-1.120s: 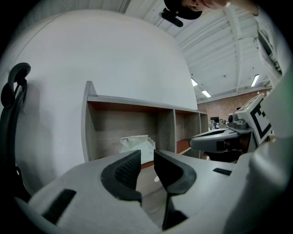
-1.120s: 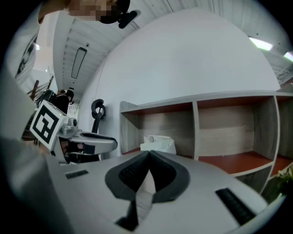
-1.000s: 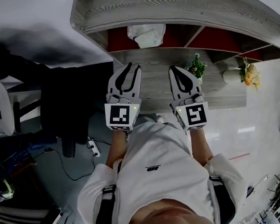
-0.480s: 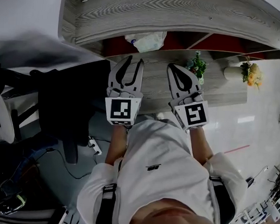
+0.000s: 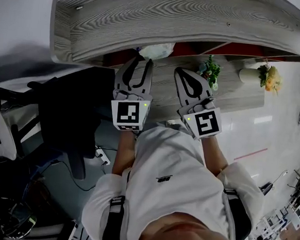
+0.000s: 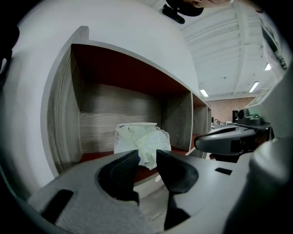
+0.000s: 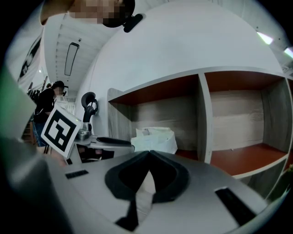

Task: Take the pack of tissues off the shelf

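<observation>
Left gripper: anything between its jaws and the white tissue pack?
Only bare red shelf floor separates the open left gripper from the crumpled white pack of tissues; the left gripper view shows it.

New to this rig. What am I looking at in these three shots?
No robot here: a person holds a two-jaw tool in each hand. The head view looks down from the person's head. The other two cameras ride on the tools and look along their jaws. The left tool has its jaws apart and points at the tissues in the end compartment of the shelf, but it is not gripping them. The right tool is shut and empty. A plant and flowers stand on the board below.
</observation>
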A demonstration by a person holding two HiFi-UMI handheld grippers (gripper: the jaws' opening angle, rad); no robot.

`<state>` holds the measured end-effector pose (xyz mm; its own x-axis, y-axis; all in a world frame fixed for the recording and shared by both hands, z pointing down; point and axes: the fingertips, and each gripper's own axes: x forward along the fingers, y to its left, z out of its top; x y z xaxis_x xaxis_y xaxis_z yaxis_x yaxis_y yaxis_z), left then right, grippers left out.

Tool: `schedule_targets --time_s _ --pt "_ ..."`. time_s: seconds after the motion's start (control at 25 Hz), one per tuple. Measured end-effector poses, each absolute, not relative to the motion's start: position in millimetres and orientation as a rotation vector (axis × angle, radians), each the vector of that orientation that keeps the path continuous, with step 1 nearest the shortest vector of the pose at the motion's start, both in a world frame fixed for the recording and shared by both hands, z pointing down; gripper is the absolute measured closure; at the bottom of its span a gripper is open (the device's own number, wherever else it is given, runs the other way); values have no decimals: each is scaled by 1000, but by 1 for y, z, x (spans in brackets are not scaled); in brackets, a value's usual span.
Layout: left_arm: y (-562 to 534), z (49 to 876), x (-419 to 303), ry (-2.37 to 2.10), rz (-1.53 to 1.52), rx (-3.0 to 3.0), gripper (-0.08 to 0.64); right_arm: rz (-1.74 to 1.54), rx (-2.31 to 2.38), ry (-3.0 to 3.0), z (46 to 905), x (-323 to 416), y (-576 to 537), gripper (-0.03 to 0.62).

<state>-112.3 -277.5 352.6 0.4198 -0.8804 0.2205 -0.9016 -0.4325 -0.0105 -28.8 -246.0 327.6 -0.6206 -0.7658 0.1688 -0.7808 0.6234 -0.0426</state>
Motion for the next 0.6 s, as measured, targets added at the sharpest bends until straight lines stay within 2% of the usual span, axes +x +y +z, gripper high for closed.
schedule_targets --time_s 0.16,0.4,0.6 --pt "-284 357 -110 -1588 295 2554 432 175 1302 -2704 330 -31 -252 567" --pt "-287 363 -110 -1565 314 2560 508 183 1318 -2691 331 -32 -255 566" --pt "-281 361 -107 -1546 309 2576 528 175 1323 -2692 331 -32 -251 567"
